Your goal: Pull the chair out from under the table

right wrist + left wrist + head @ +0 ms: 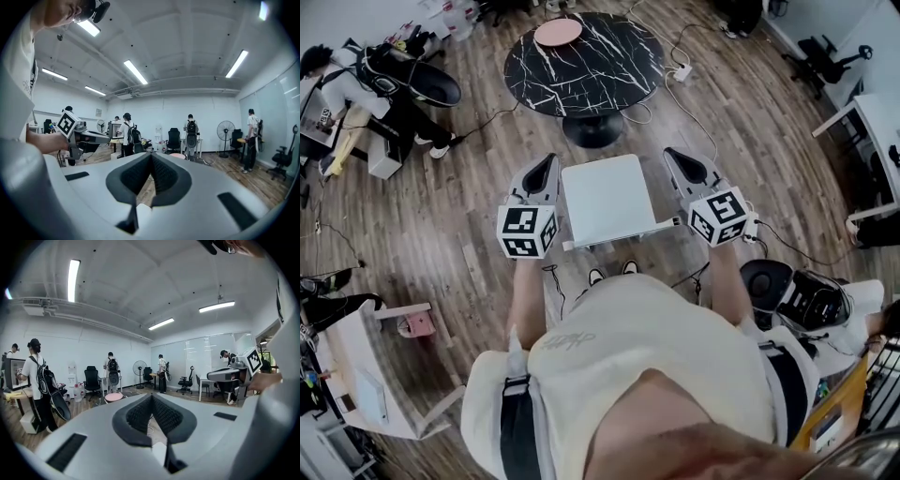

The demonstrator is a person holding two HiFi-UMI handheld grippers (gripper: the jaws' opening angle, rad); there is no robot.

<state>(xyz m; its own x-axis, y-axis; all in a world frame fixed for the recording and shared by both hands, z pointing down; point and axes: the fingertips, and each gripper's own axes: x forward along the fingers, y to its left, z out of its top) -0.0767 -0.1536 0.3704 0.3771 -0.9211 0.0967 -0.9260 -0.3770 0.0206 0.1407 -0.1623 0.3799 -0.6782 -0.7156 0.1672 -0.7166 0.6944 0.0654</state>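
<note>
The white chair [605, 200] stands on the wood floor just in front of me, between my two grippers and apart from the round black marble table [591, 70] beyond it. A pink disc [557, 33] lies on the table's far edge. My left gripper [549, 161] hovers beside the chair's left edge and my right gripper [671, 153] beside its right edge. Both point roughly level toward the table. In the left gripper view the pads [140, 414] meet with nothing between them. The right gripper view shows its pads [164, 174] closed the same way, empty.
Cables and a power strip [682, 71] trail across the floor near the table. A person with a backpack [366, 80] stands at a desk far left. White desks [862, 112] and office chairs [825, 56] line the right side. A standing fan [225, 136] and several people fill the far room.
</note>
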